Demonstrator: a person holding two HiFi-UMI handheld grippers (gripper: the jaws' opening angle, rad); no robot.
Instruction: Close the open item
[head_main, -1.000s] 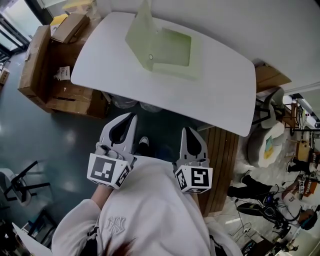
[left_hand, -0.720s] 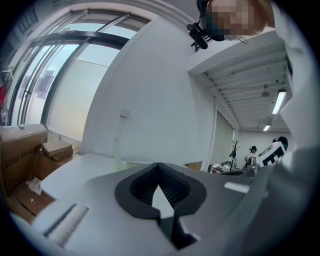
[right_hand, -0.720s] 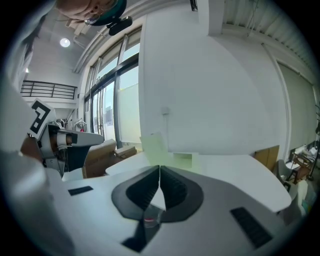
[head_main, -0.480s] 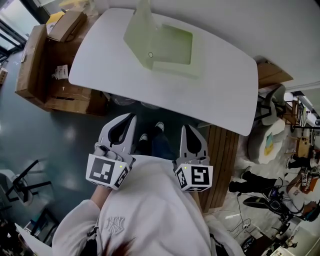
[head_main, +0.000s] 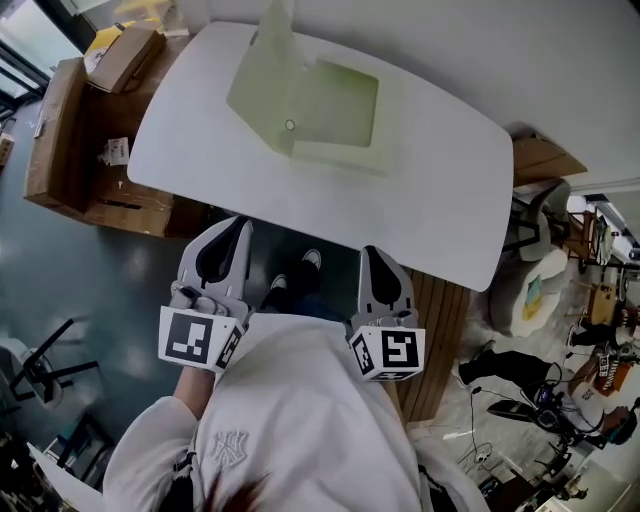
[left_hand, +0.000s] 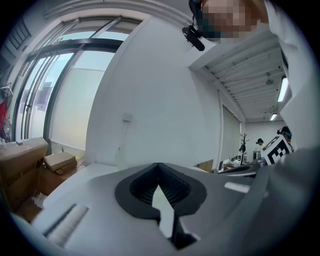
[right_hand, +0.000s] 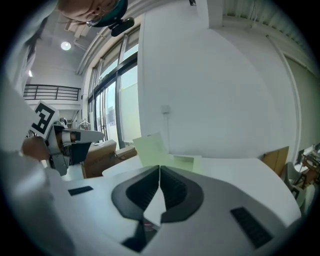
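Floor (head_main: 130, 290), dark and glossy, fills the lower left of the head view; over it stands a white table (head_main: 440, 190) with rounded corners, running from the upper left towards the right edge; a pale wall (right_hand: 225, 90) rises behind the table in the right gripper view. Stacked cardboard boxes (head_main: 70, 140) sit on the floor just beside the table's left end; wooden slats (head_main: 445, 320) lie on the floor below the table's right end. The person's white top (head_main: 300, 420) takes up the bottom middle of the head view; a pair of shoes (head_main: 300, 270) shows on the floor between the two grippers.

The green box (head_main: 335, 105) lies on the far half of the table, towards its left end, well apart from both grippers; it is open; its lid (head_main: 262, 85) stands tilted up along the box's left side; a small round stud (head_main: 290, 125) sits near the lid's lower edge. In the right gripper view the same box shows beyond the jaws, on the far part of the table.

The left gripper (head_main: 236, 222) is held off the table's near edge, over the floor; its jaws are pressed together with nothing between them. The right gripper (head_main: 372, 254) is held beside it, also short of the table edge; its jaws likewise meet tip to tip, clamped on nothing.
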